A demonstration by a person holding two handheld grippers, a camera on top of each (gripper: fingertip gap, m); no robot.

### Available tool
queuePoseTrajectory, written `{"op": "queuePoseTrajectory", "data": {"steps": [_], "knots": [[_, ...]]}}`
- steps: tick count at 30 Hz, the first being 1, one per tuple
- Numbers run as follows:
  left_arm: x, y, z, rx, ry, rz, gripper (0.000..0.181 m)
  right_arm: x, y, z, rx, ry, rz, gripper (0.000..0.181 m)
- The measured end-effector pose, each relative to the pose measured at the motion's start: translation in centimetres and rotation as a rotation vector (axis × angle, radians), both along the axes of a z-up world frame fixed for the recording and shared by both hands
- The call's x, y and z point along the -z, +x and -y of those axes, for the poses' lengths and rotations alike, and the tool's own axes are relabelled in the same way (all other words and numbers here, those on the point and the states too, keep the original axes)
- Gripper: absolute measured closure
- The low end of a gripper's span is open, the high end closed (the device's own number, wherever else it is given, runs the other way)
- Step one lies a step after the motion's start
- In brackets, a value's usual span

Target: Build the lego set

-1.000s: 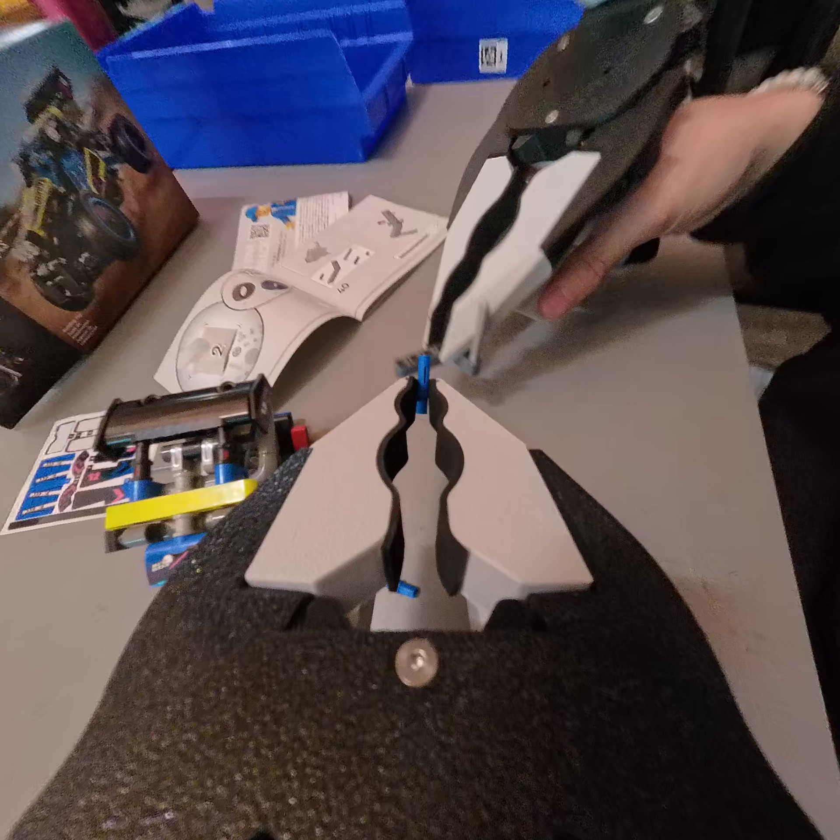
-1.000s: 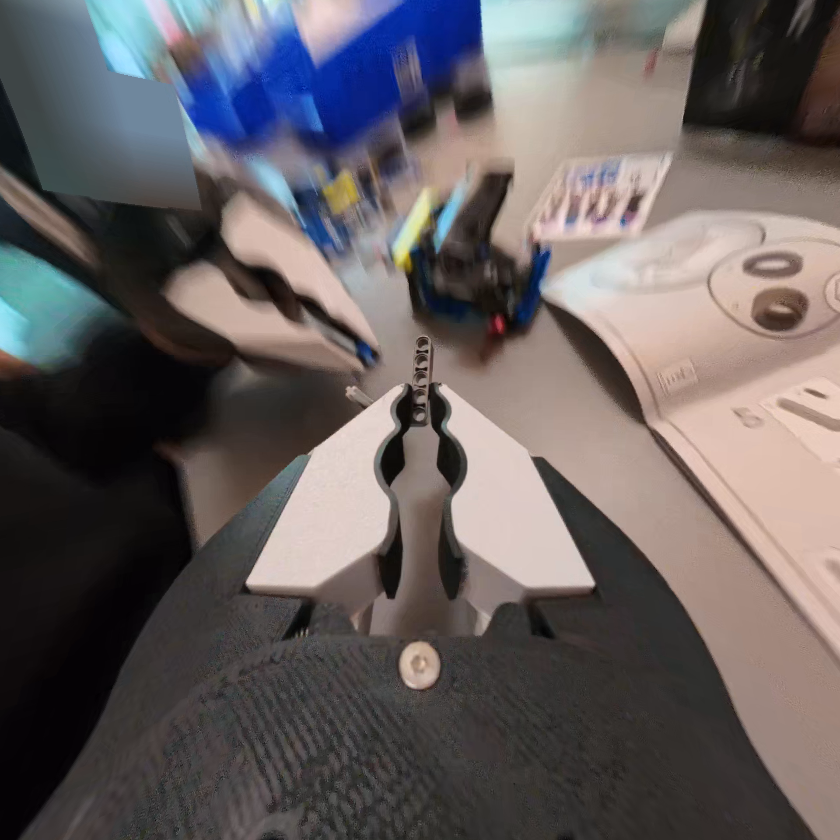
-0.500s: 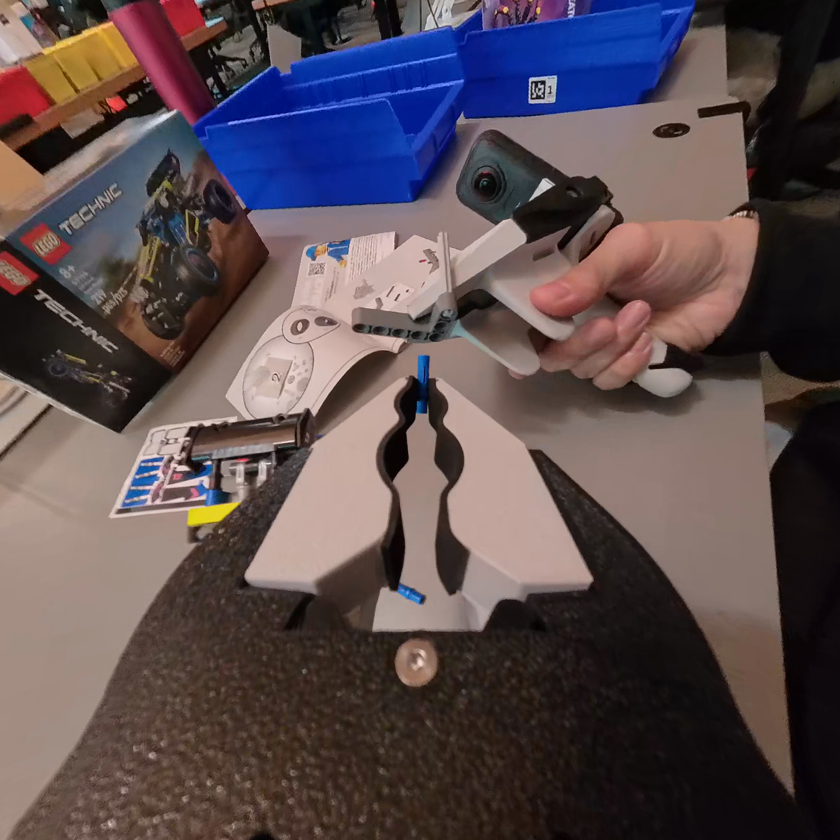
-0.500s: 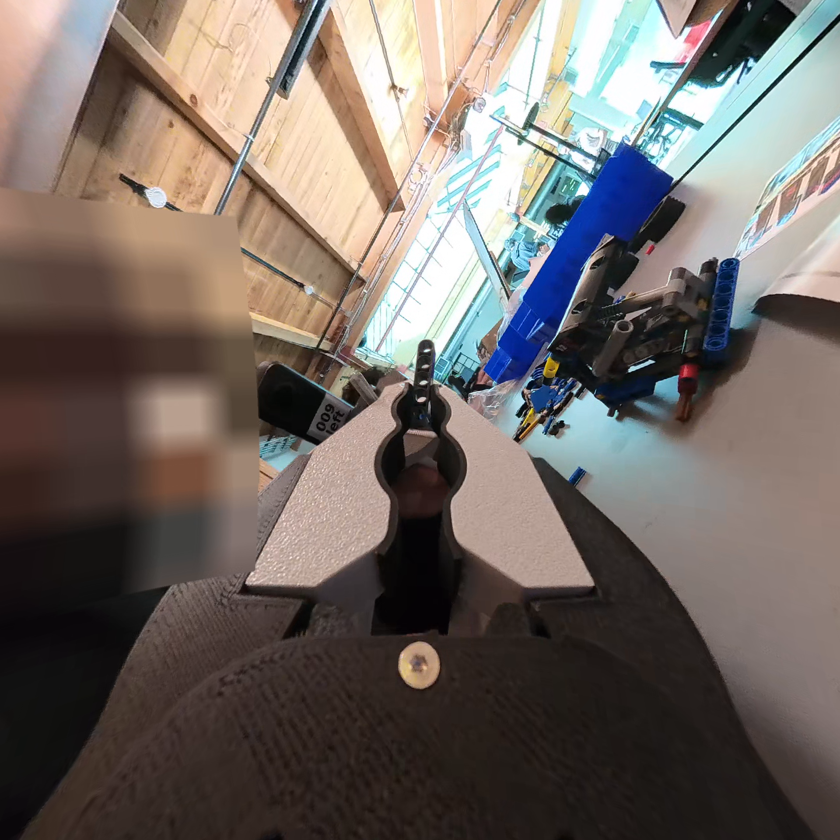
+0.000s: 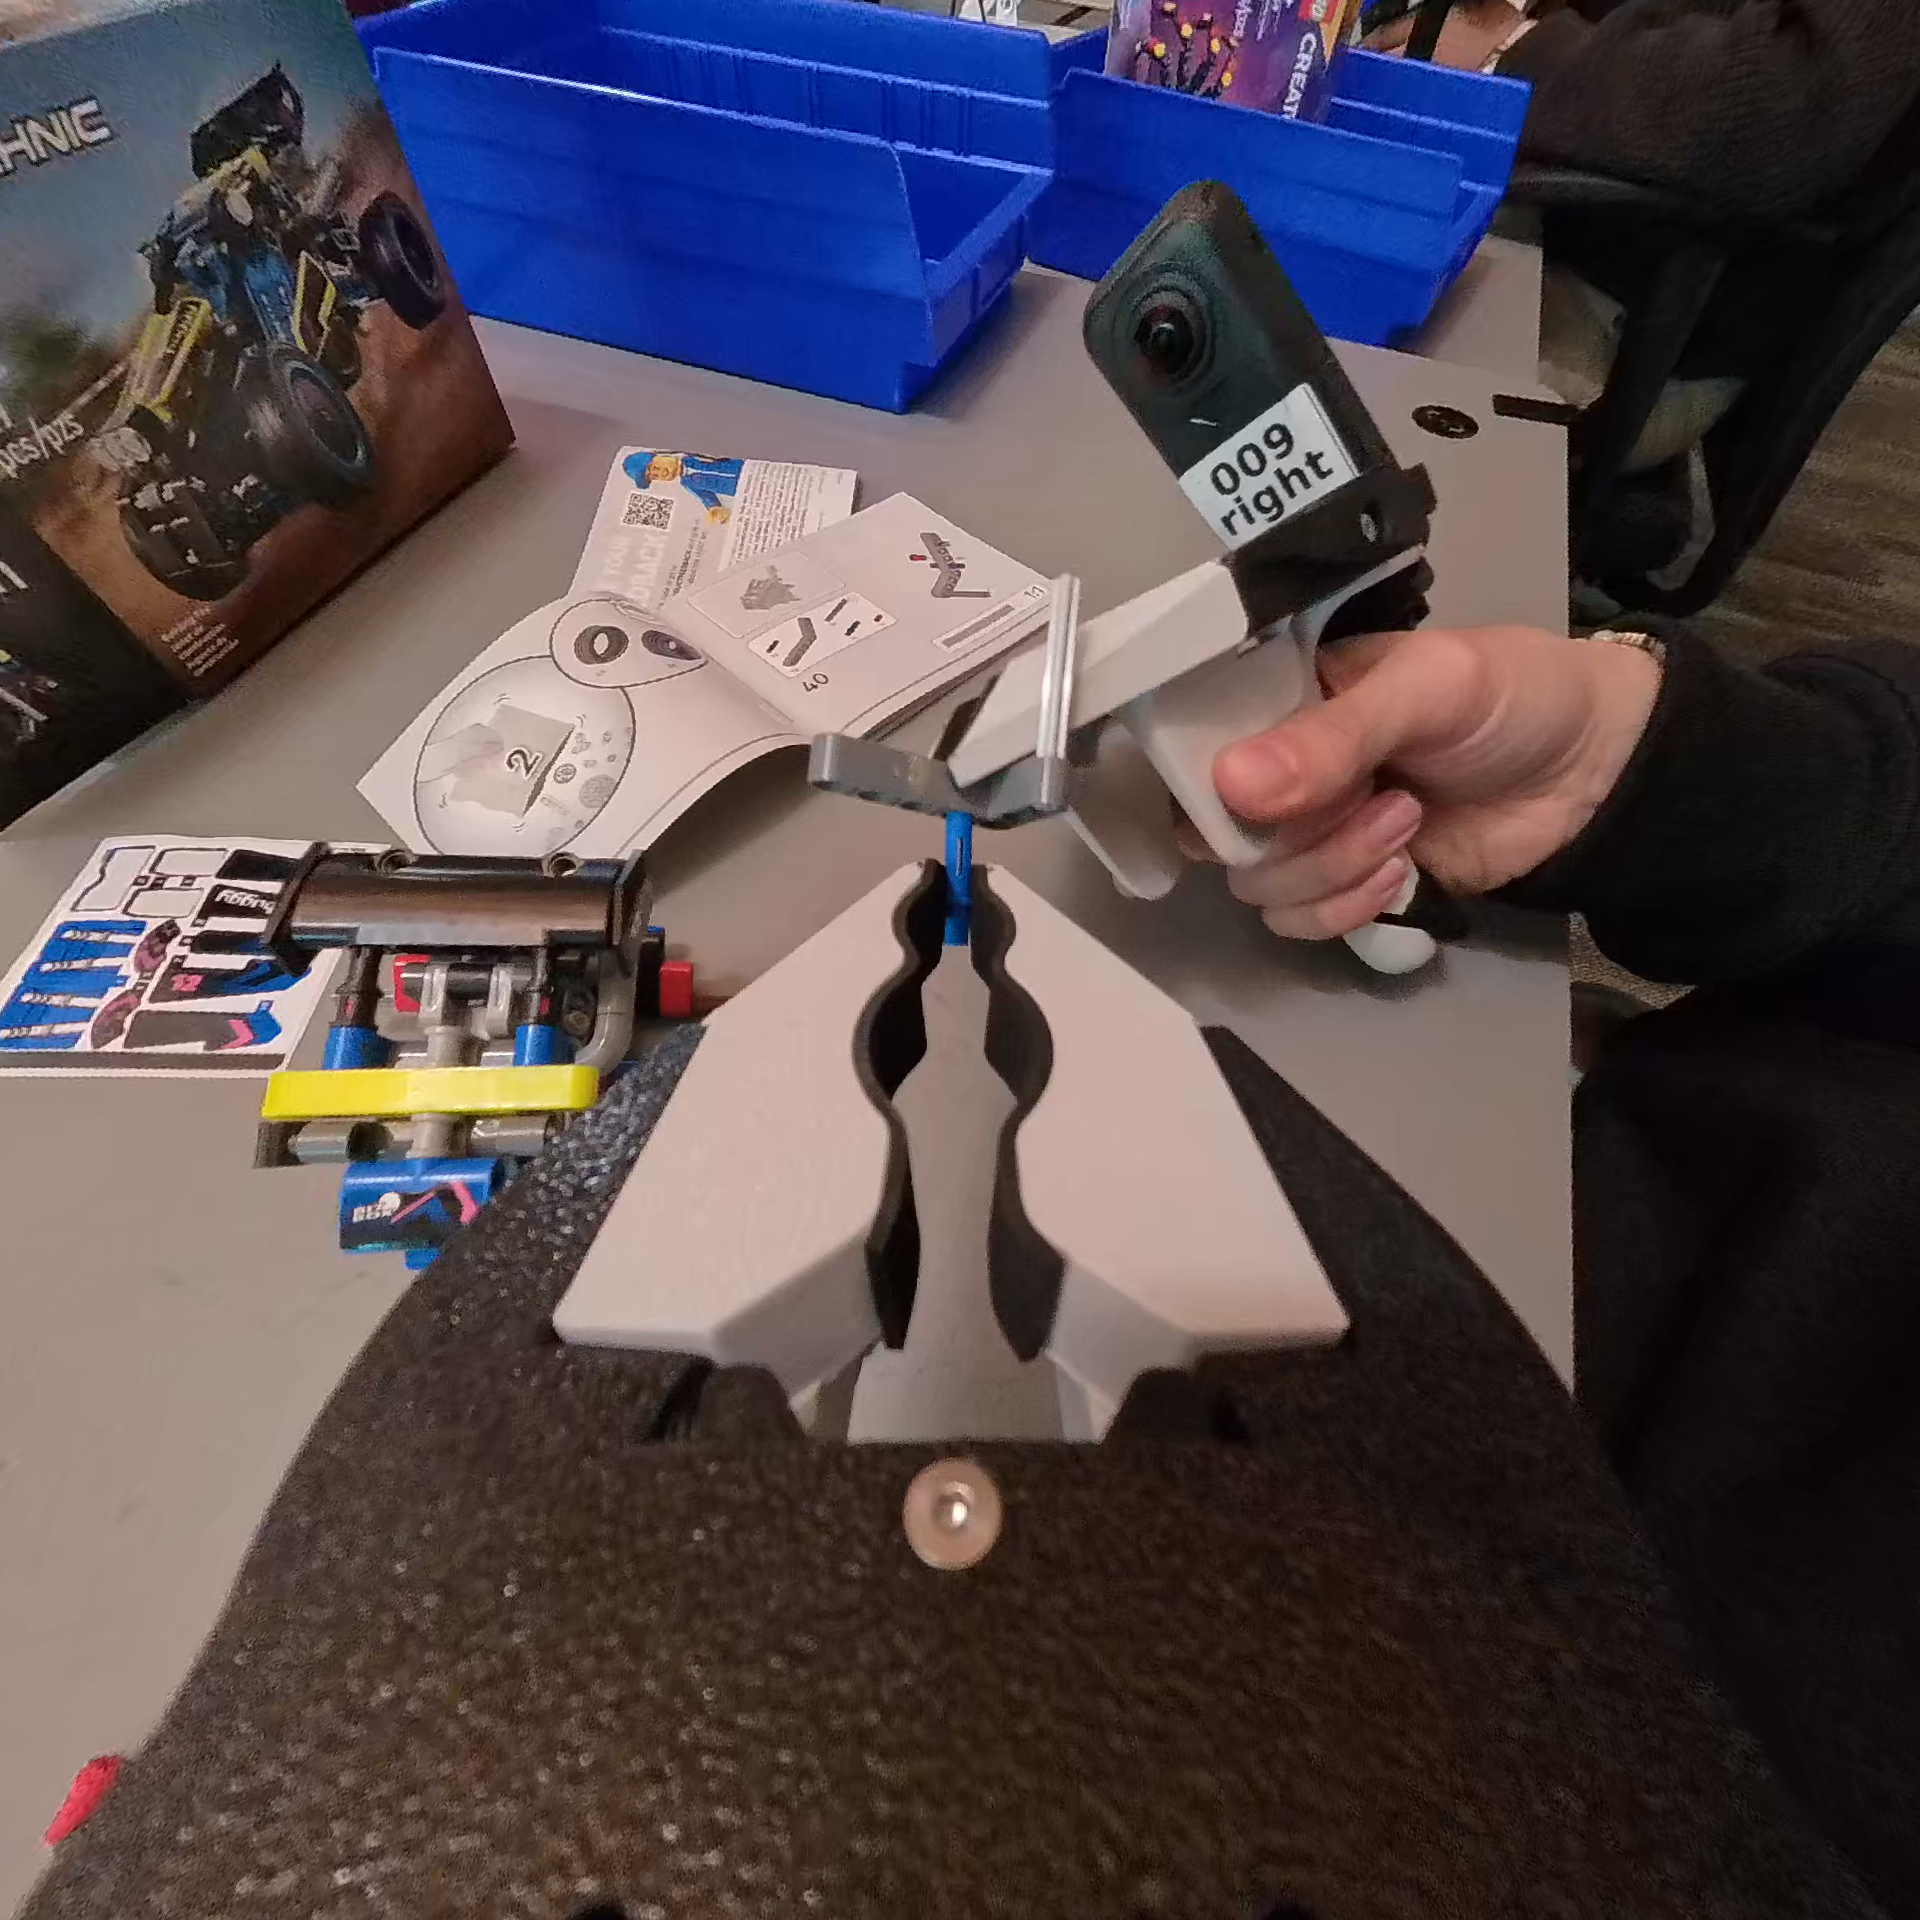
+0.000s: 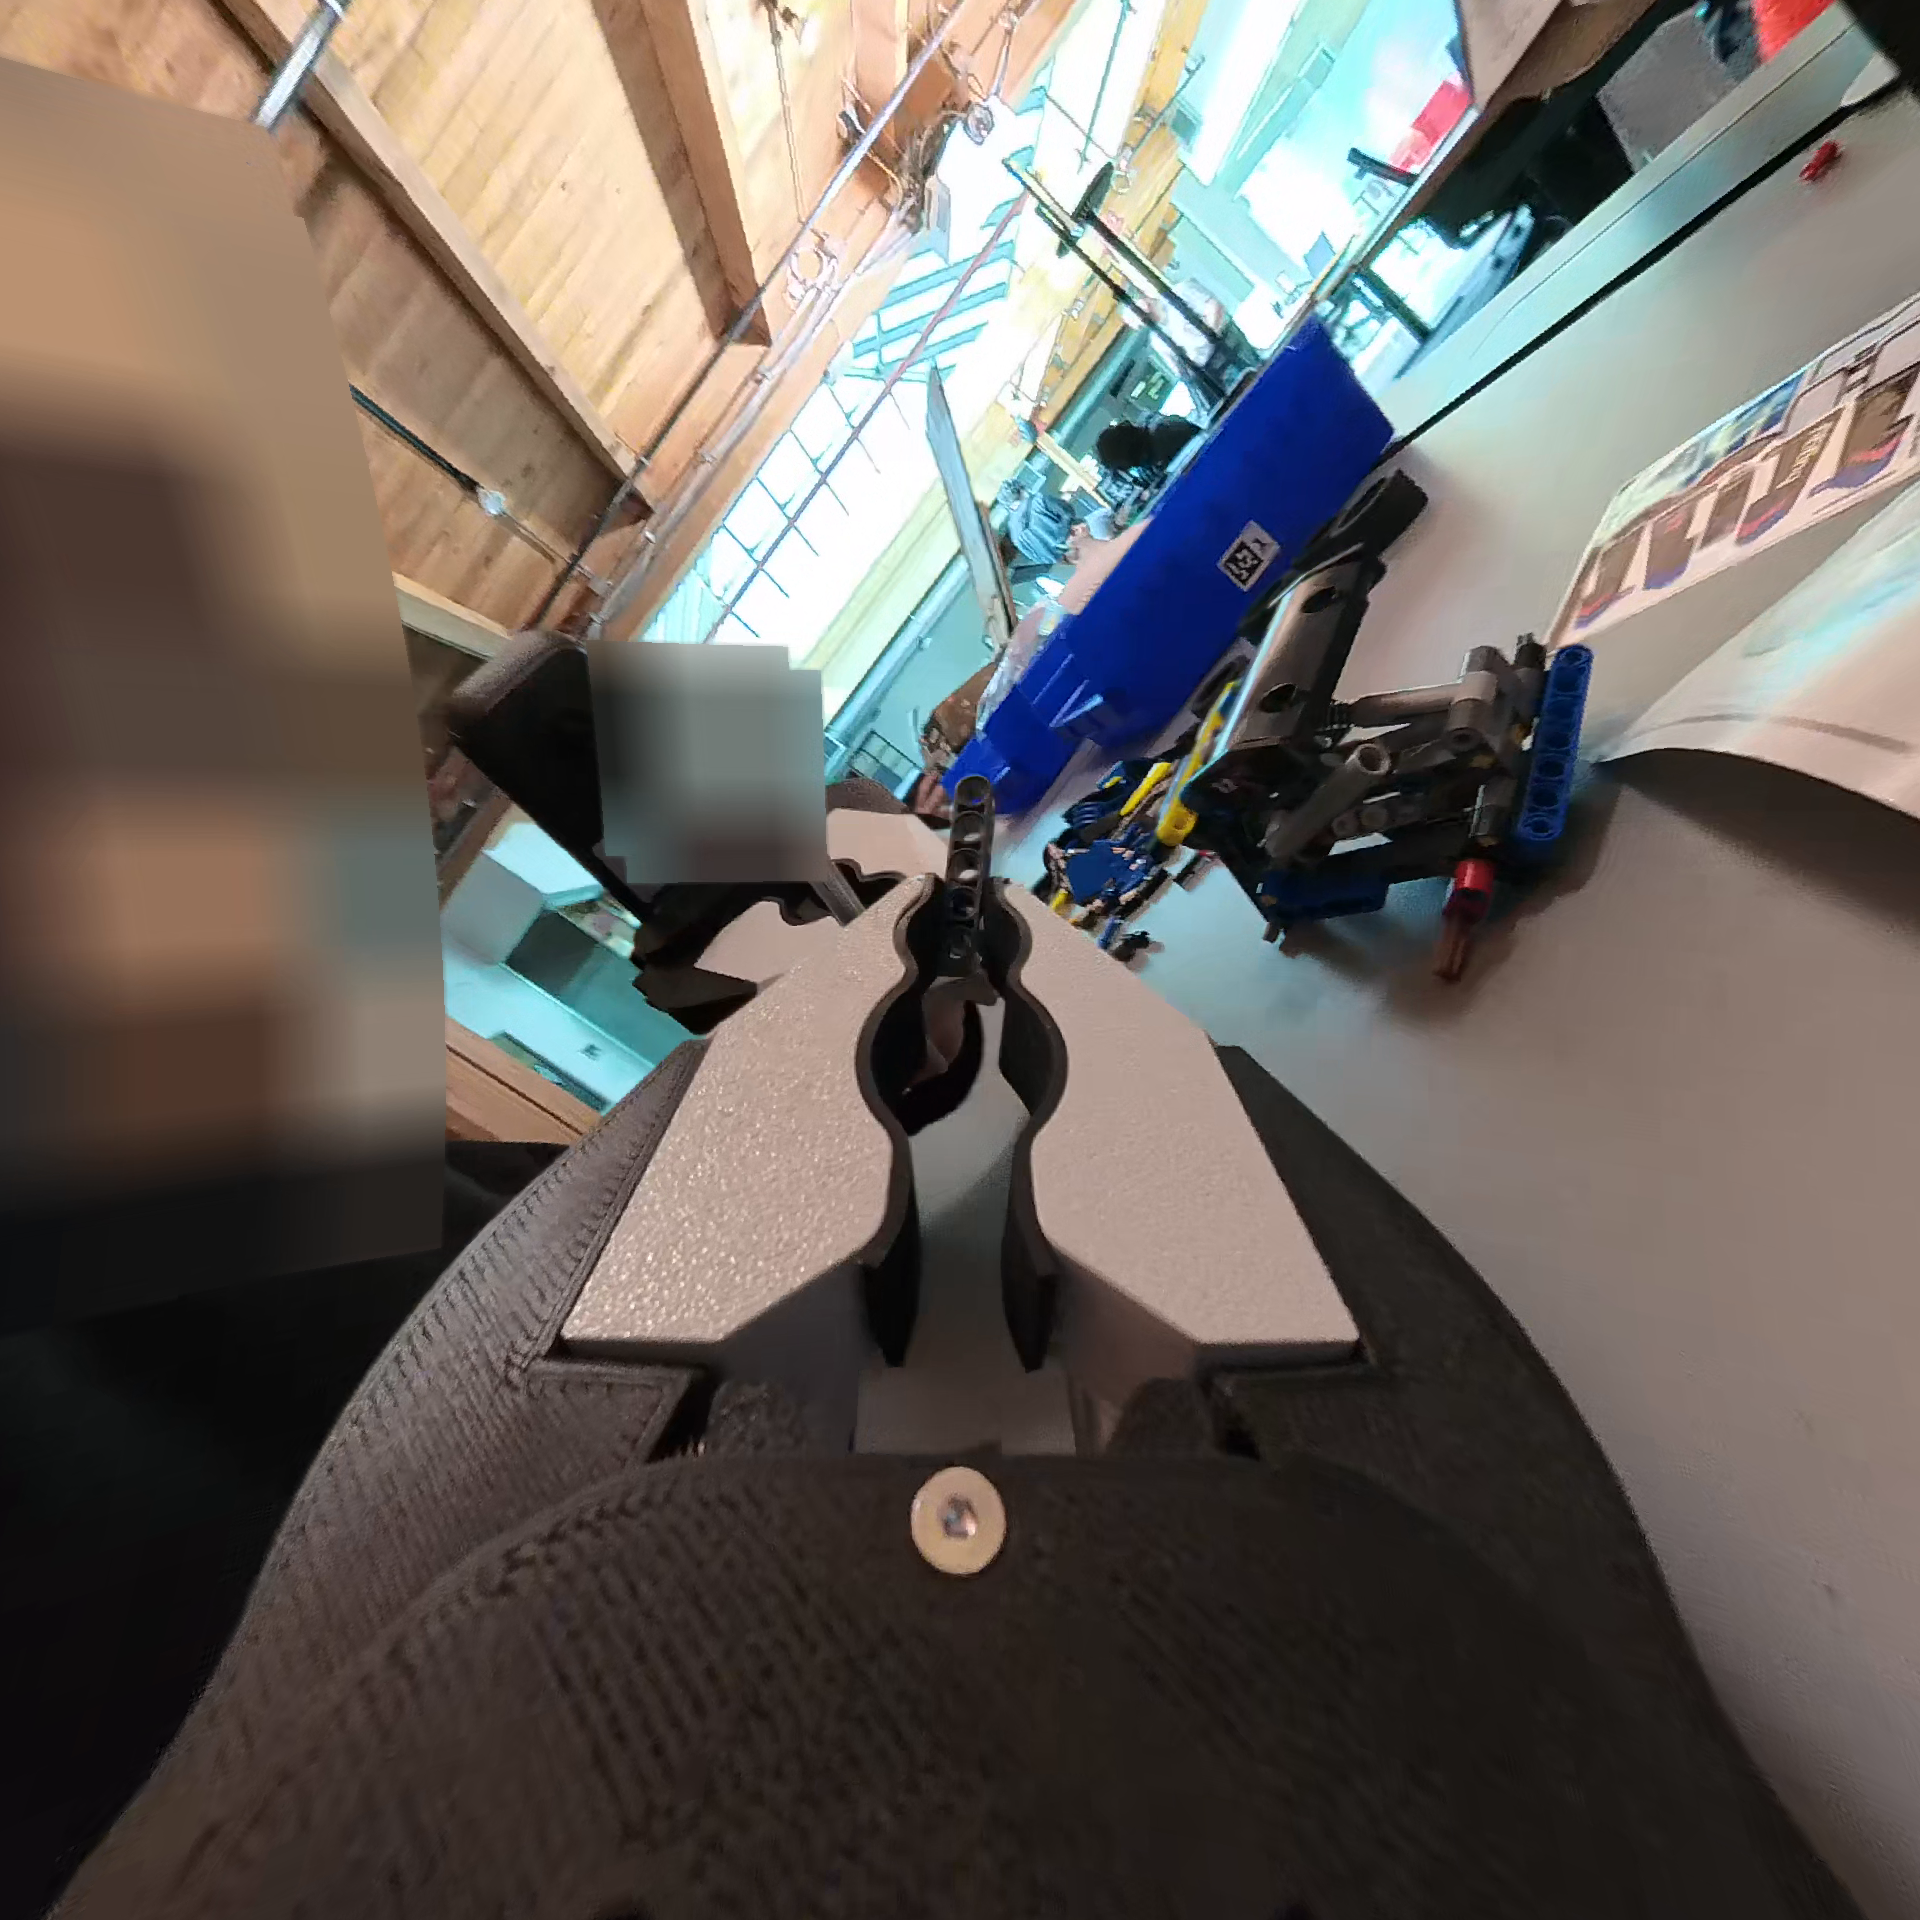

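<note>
My left gripper (image 5: 954, 896) is shut on a small blue pin (image 5: 957, 871) that points up at its tips. My right gripper (image 5: 982, 781) is held level just above it, shut on a grey beam with holes (image 5: 881, 771). The pin's top end touches the underside of the beam near the right gripper's tips. In the right wrist view the right gripper (image 6: 964, 906) grips the same beam (image 6: 970, 844), which sticks out forward. The half-built vehicle (image 5: 447, 997) rests on the table left of my left gripper and also shows in the right wrist view (image 6: 1361, 790).
The open instruction booklet (image 5: 717, 665) and a sticker sheet (image 5: 135, 956) lie on the grey table (image 5: 1299, 997). The set's box (image 5: 208, 343) stands at far left. Blue bins (image 5: 727, 197) line the back edge. Loose parts (image 6: 1112, 862) lie beyond the vehicle. A hand (image 5: 1455, 769) holds the right gripper.
The right gripper lifted off the table, turned level and came over the left gripper. The beam now sits right on the blue pin's tip. The left gripper kept its hold.
</note>
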State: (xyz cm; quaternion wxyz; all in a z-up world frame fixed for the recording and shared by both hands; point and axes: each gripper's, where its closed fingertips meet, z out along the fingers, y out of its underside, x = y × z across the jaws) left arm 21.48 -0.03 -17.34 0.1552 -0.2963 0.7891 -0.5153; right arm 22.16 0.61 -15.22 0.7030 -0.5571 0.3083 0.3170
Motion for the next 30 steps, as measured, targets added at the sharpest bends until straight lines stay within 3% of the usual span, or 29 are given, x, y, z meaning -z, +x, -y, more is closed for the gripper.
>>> {"op": "queuePoseTrajectory", "data": {"steps": [1,6,13,18,25,30], "knots": [[0.2,0.0,-0.1,0.000,0.003,-0.008,0.179,0.2,0.0,-0.1,0.007,-0.020,0.019,0.175],[0.9,0.1,-0.2,-0.011,0.031,-0.023,0.179,0.7,-0.1,-0.4,0.026,-0.098,0.085,0.175],[0.9,0.4,-0.3,-0.007,0.145,0.103,0.180,1.2,0.1,-0.1,0.030,-0.150,0.111,0.174],[0.3,0.5,-0.2,0.001,-0.022,0.041,0.180,1.1,0.4,-0.2,0.056,-0.132,0.089,0.174],[-1.8,0.8,0.0,-0.041,-0.221,0.096,0.180,-1.2,0.8,0.2,0.054,0.196,-0.189,0.174],[-2.9,0.7,-0.3,-0.105,0.023,0.313,0.180,-2.3,0.5,0.1,0.063,0.294,-0.216,0.173]]}}
